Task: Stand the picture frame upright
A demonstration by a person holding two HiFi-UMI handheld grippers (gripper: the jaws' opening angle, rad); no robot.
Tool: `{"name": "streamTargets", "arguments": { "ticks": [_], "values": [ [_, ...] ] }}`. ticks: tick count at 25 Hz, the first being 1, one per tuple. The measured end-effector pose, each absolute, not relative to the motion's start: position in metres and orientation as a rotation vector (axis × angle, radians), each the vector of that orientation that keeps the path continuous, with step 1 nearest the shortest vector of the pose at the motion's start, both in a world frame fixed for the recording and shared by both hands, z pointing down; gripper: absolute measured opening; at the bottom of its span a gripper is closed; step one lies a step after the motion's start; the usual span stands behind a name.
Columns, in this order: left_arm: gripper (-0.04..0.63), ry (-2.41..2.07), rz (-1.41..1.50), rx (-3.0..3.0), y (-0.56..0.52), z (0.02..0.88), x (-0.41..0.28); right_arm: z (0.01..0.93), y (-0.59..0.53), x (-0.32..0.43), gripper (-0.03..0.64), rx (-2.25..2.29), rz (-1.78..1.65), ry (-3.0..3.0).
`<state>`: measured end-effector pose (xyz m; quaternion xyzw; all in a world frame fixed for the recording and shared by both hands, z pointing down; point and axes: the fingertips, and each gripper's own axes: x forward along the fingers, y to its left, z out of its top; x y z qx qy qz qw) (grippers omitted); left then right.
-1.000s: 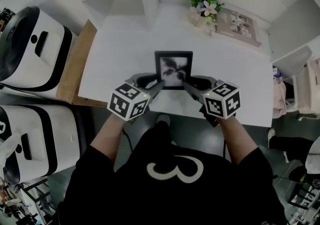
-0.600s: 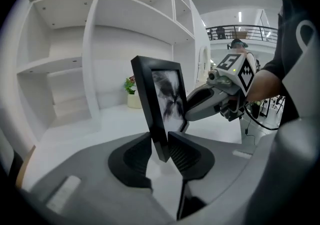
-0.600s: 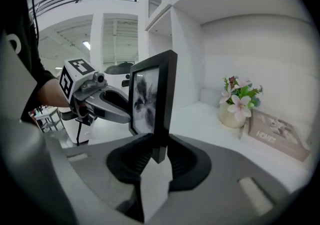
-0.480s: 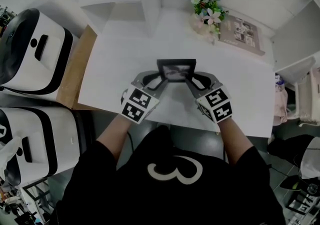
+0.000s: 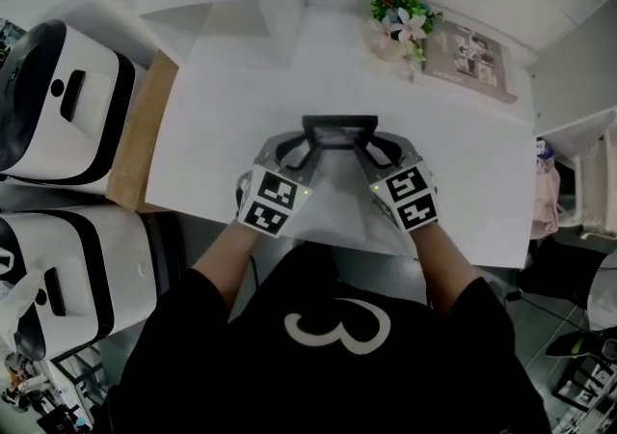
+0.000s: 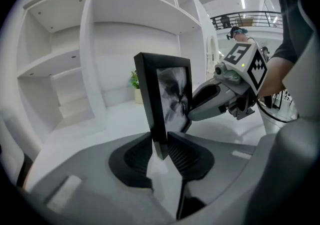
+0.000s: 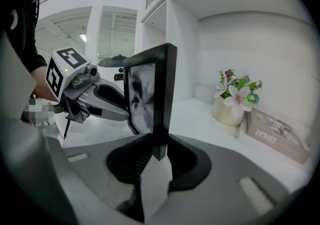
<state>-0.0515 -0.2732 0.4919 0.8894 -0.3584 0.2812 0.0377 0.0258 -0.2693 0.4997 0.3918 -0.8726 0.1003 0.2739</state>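
Picture frame [image 5: 339, 129], black, rectangular and holding a dark flower print behind glass, stands close to vertical over the middle of the white table [image 5: 222, 123]. Its printed face is turned toward the person, and from the head view mostly its top edge shows. The grey left gripper [image 6: 160, 150] has its ribbed pads pressed on the frame's left side edge near the bottom corner. Its jaws have just been closing, with that edge between them. The grey right gripper [image 7: 159, 150] clamps the opposite side edge at about the same height, its jaws only as far apart as the moulding is thick. Whether the frame's lower edge touches the tabletop is hard to say, since the grippers cover it. Well behind the frame, at the table's far right, a cream vase of pink and white flowers [image 5: 397, 19] sits just beside a beige plaque [image 5: 470, 54]. White shelving [image 6: 65, 64] rises behind the table.
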Motion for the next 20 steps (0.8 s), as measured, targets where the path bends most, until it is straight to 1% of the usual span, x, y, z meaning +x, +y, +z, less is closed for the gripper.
{"name": "streamTargets", "arguments": {
  "ticks": [6, 18, 20],
  "values": [
    [0.1, -1.102, 0.868, 2.708, -0.274, 0.505, -0.049, 0.516, -0.271, 0.029, 0.094, 1.041, 0.283, -2.323],
    [0.1, -1.131, 0.824, 2.701, -0.275, 0.51, -0.047, 0.517, -0.272, 0.029, 0.098, 1.046, 0.271, -2.335],
    [0.113, -1.123, 0.817, 2.7, -0.274, 0.511, -0.045, 0.517, -0.272, 0.029, 0.1, 1.044, 0.265, -2.333]
  ]
}}
